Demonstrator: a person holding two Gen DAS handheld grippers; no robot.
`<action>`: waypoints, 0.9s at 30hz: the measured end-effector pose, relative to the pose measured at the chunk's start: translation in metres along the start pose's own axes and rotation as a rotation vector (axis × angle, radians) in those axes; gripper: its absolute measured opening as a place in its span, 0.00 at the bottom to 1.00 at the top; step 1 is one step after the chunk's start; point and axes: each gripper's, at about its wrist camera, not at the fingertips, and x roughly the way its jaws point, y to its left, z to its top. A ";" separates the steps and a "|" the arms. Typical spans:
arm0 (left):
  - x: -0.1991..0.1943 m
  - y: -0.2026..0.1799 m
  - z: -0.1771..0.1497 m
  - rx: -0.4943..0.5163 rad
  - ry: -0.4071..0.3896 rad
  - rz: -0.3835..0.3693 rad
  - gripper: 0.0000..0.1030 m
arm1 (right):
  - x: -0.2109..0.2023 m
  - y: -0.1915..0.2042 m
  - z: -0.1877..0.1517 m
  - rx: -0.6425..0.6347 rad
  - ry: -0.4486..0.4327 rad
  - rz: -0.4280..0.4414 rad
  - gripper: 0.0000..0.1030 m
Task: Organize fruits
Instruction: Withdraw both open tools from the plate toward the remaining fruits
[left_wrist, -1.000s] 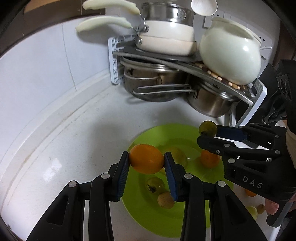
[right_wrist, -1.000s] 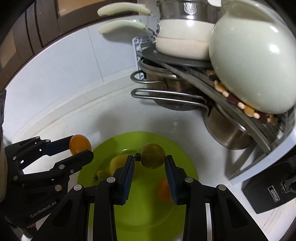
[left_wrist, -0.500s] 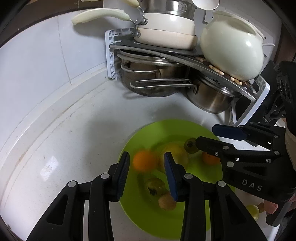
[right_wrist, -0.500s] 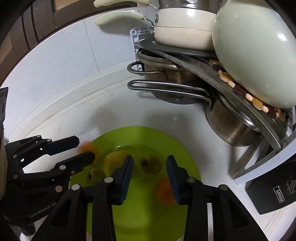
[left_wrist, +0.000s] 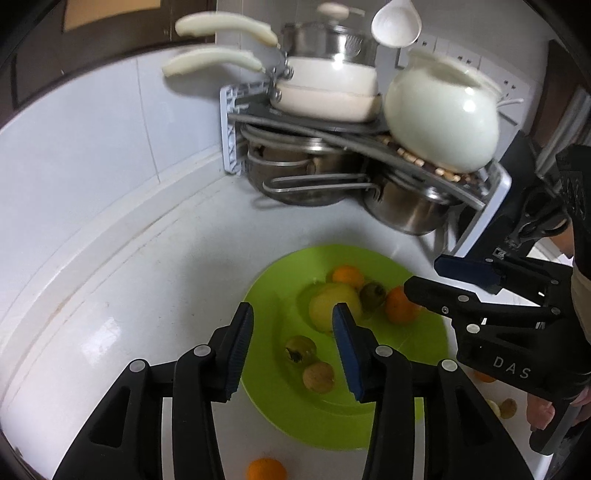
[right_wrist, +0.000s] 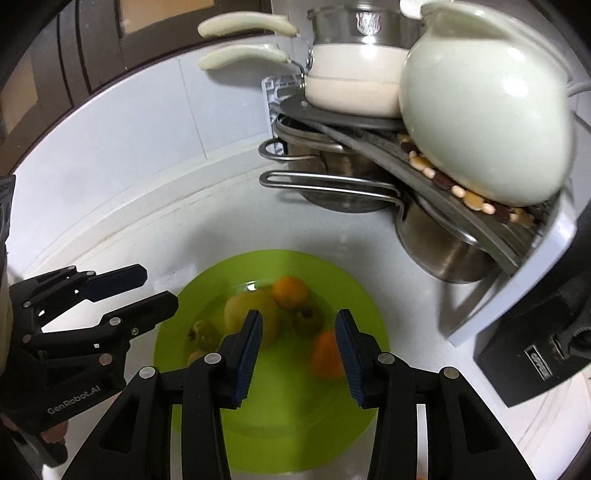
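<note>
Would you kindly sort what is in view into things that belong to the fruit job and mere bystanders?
Belongs: green plate, oranges, yellow fruit, stray orange, left gripper, right gripper, both open.
Bystanders: white teapot, steel pots, rack.

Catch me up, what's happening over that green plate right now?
Fruit sorting on a kitchen counter. Both the left gripper and the right gripper hang open and empty above the green plate. The plate holds two oranges, a yellow fruit and a few small greenish and brownish ones. Another orange lies on the counter off the plate's near edge, with more small fruits off to the right.
</note>
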 end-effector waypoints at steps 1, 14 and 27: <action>-0.005 -0.002 -0.001 0.002 -0.011 0.002 0.46 | -0.005 0.002 -0.001 0.001 -0.008 0.001 0.41; -0.081 -0.028 -0.016 0.032 -0.148 -0.012 0.67 | -0.099 0.005 -0.024 0.012 -0.191 -0.046 0.58; -0.130 -0.070 -0.041 0.115 -0.221 -0.052 0.75 | -0.164 -0.007 -0.071 0.047 -0.279 -0.115 0.62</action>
